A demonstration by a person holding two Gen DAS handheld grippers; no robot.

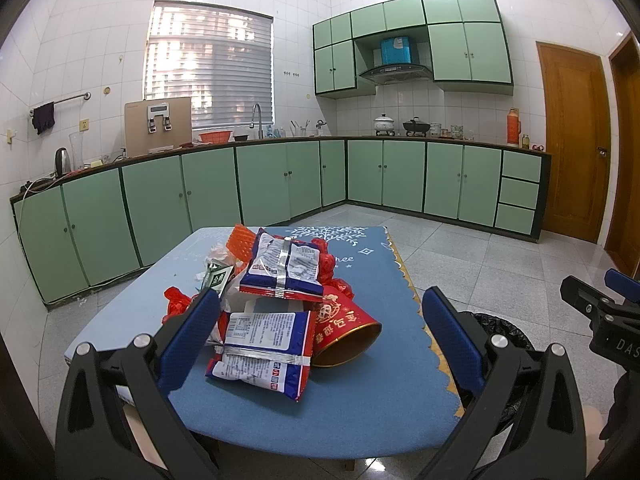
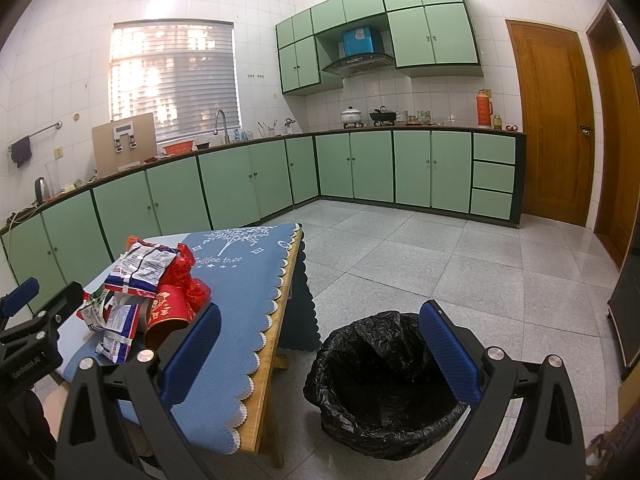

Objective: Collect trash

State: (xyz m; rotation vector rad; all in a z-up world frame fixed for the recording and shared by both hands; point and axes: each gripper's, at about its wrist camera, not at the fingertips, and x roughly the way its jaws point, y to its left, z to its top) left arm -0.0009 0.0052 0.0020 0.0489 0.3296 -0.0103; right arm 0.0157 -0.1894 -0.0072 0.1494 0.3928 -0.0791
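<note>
Where wrappers [image 1: 260,344] fill left view, right shows bin [image 2: 384,384] — floor-standing, black-lined.

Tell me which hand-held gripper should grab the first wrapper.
Left. The left hand-held gripper is open and faces the nearest wrapper on the table. The right hand-held gripper, also open, faces the bin beside the table.

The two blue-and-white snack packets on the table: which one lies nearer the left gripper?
The lower packet, lying at the pile's near edge beside the tipped red paper cup, just ahead of the open left gripper. The other packet sits atop the pile, farther back.
</note>
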